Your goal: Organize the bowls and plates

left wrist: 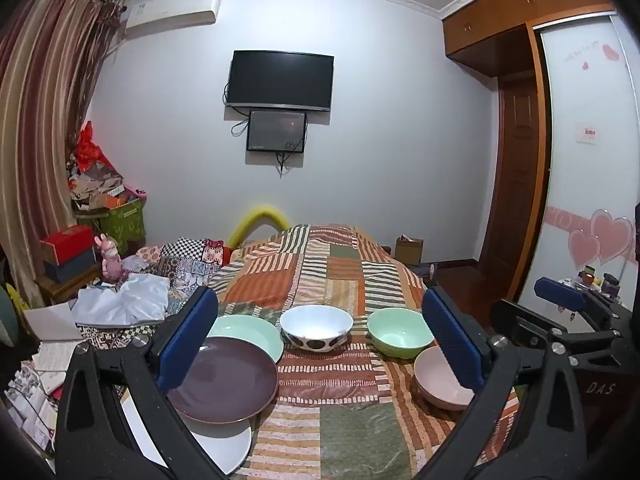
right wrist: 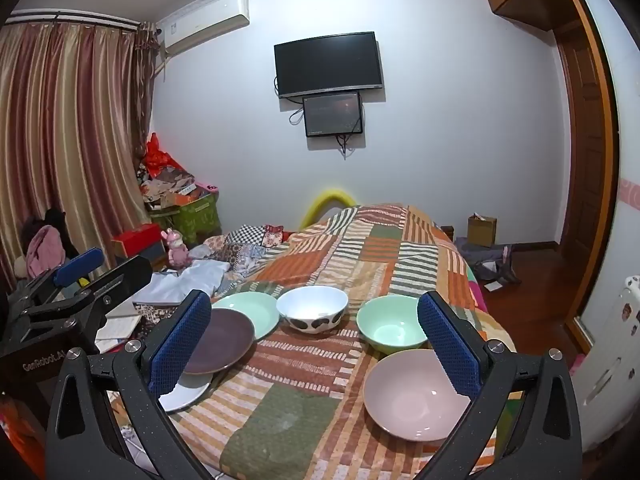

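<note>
On the patchwork bedspread [left wrist: 328, 440] lie a brown plate [left wrist: 228, 380], a mint plate [left wrist: 248, 332] behind it and a white plate [left wrist: 228, 448] in front of it. To the right stand a white spotted bowl [left wrist: 316, 326], a green bowl [left wrist: 400, 332] and a pink bowl [left wrist: 440, 380]. My left gripper [left wrist: 320, 344] is open and empty, held above the near edge. My right gripper [right wrist: 316, 344] is open and empty, with the pink bowl [right wrist: 416, 396] near its right finger. The brown plate [right wrist: 222, 340], white bowl [right wrist: 312, 308] and green bowl [right wrist: 390, 328] show there too.
Crumpled cloth and papers [left wrist: 124, 300] lie left of the plates. Boxes and a pink toy [left wrist: 110, 258] stand at the far left by the curtain. A wardrobe [left wrist: 584, 160] and door are on the right. A TV [left wrist: 280, 80] hangs on the far wall.
</note>
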Action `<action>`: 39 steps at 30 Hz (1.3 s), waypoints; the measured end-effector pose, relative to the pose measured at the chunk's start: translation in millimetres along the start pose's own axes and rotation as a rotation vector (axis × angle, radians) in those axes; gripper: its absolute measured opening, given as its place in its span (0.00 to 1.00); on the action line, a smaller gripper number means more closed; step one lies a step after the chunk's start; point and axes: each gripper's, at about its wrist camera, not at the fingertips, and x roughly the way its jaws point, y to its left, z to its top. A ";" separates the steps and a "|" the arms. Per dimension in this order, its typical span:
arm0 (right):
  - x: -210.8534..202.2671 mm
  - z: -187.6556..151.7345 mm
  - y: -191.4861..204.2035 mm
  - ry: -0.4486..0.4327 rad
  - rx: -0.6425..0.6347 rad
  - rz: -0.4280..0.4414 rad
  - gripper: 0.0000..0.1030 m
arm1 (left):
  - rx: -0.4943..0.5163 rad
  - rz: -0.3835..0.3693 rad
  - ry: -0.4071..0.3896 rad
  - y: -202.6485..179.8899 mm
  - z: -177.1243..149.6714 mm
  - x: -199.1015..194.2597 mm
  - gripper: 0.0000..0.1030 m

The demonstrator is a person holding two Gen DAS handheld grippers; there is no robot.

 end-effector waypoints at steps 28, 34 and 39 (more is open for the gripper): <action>-7.5 5.2 -3.6 -0.020 0.002 0.001 1.00 | 0.004 -0.015 -0.012 -1.9 1.4 -2.9 1.00; -7.8 4.9 -3.3 -0.021 0.002 0.000 1.00 | -0.001 -0.012 -0.011 -3.2 0.9 -2.5 1.00; -8.5 5.6 -3.5 -0.022 0.003 0.001 1.00 | 0.002 -0.007 -0.016 -3.3 1.3 -2.9 1.00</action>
